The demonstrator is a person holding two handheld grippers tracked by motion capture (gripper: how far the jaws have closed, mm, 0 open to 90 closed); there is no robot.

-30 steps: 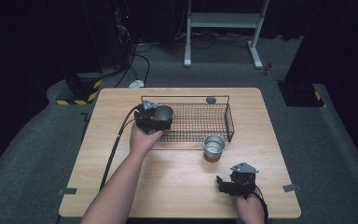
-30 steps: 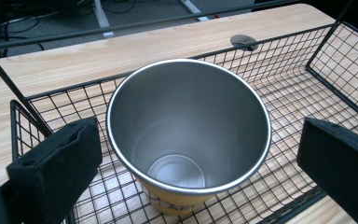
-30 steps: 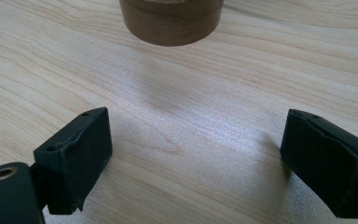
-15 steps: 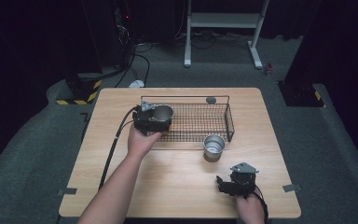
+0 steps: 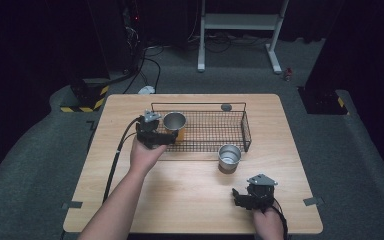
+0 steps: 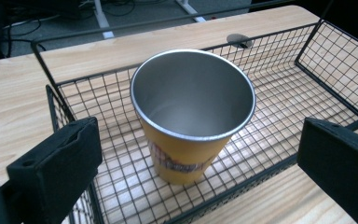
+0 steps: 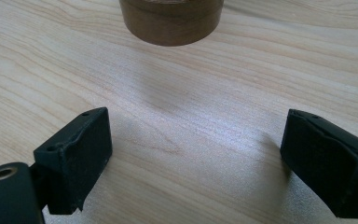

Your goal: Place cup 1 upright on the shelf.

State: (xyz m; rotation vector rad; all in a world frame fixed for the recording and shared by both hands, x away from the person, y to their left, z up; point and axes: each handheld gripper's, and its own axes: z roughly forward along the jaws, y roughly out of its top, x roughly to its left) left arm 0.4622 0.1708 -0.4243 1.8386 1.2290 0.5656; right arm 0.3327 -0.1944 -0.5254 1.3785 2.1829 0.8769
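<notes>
Two grippers gape: the left gripper (image 5: 166,138) reaches at the basket's (image 5: 246,131) nine-o'clock wall, jaws flanking the orange cup (image 6: 192,116) untouched. Right gripper (image 5: 240,196) rests at five o'clock on bare table (image 5: 190,195), holding nothing.

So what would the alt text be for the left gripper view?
A yellow cup with a shiny metal inside stands upright in a black wire basket on a wooden table. The open left gripper frames it with two black jaws, not touching.
</notes>
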